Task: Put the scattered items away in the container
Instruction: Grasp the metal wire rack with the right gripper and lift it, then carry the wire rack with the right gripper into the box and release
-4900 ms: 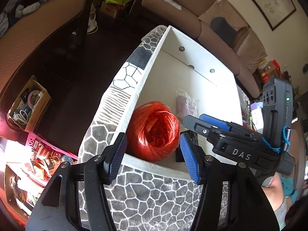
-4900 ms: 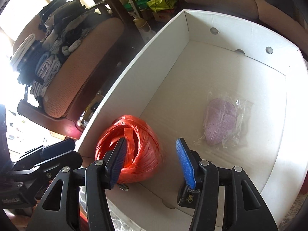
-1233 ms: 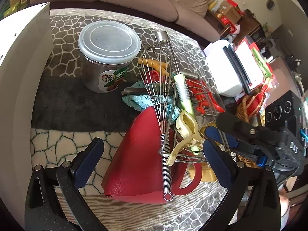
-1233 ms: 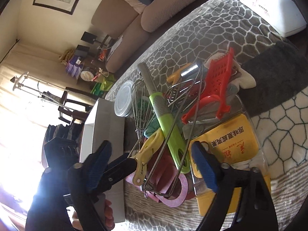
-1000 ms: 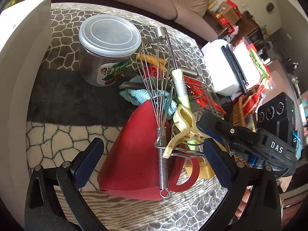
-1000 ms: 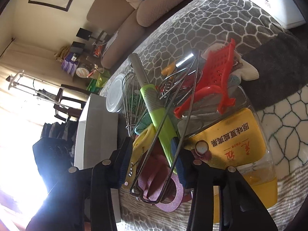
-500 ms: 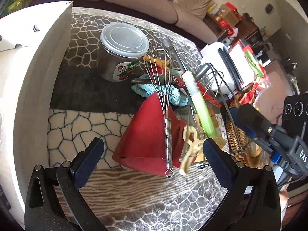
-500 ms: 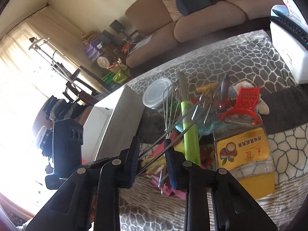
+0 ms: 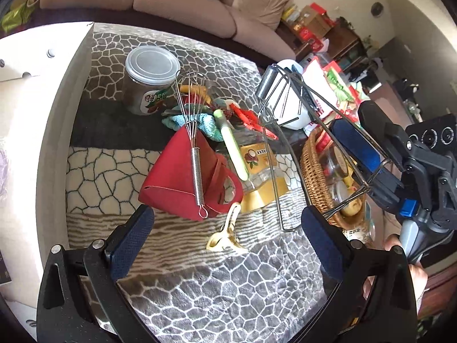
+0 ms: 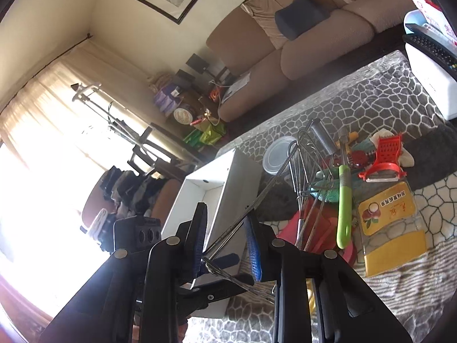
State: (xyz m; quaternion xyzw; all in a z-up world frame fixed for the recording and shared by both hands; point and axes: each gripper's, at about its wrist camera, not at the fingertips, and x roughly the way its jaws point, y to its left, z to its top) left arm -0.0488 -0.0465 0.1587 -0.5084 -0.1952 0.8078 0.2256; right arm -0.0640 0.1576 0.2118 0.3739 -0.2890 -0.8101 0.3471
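wire rack between right gripper pads (lifted)

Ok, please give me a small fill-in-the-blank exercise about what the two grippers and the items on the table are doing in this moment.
1. The right gripper has its jaws shut on the wire ____.
2. The left gripper is open and holds ____.
3. The small whisk lies on top of the ____ pouch.
4. The white box stands to the left of the jar with the clear ____ lid.

Missing words: rack; nothing; red; plastic
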